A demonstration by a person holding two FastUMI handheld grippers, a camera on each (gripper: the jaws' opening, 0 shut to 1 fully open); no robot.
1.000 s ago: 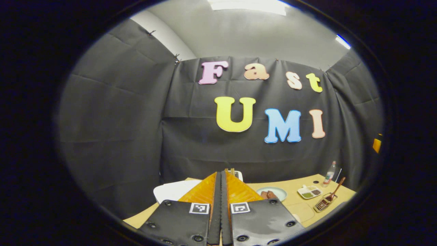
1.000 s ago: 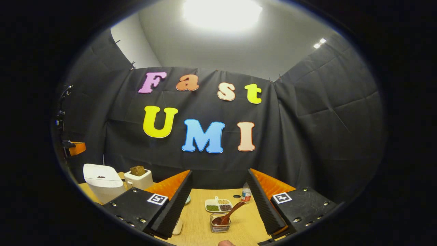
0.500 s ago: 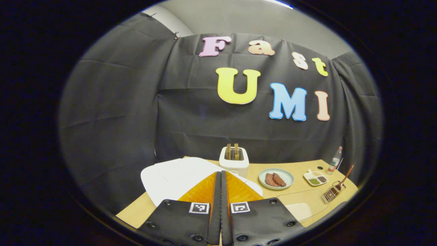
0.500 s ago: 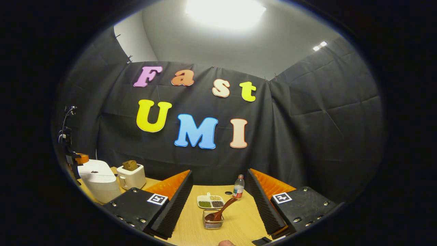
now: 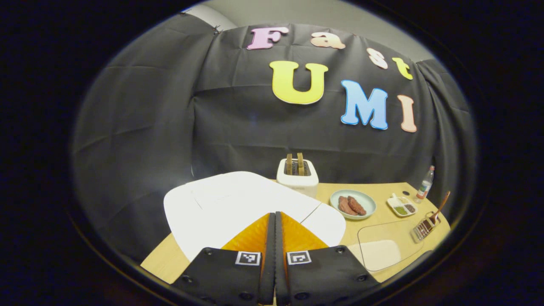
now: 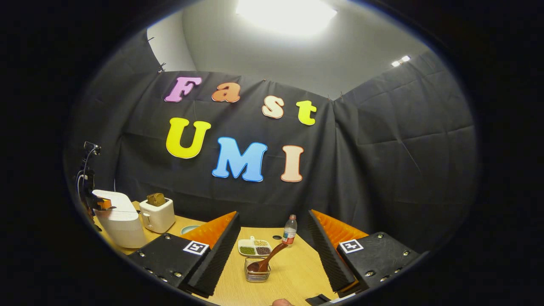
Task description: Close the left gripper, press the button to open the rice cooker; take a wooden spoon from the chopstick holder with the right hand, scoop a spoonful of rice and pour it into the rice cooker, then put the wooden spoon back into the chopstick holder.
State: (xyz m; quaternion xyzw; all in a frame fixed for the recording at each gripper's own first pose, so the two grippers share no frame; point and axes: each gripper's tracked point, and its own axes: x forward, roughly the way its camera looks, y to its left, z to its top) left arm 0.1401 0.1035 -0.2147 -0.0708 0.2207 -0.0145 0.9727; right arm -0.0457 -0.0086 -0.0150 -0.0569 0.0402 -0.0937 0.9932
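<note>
White rice cooker (image 5: pixel 238 204) lid lies just beyond the left gripper (image 5: pixel 275 221), whose jaws are pressed together, holding nothing. At lower centre of the right gripper view, the right gripper (image 6: pixel 272 250) is spread wide, framing the wooden spoon (image 6: pixel 265 260) in its chopstick holder (image 6: pixel 257 275). Toaster (image 5: pixel 297 176), plate (image 5: pixel 352 204) and bottle (image 6: pixel 290 229) stand behind.
</note>
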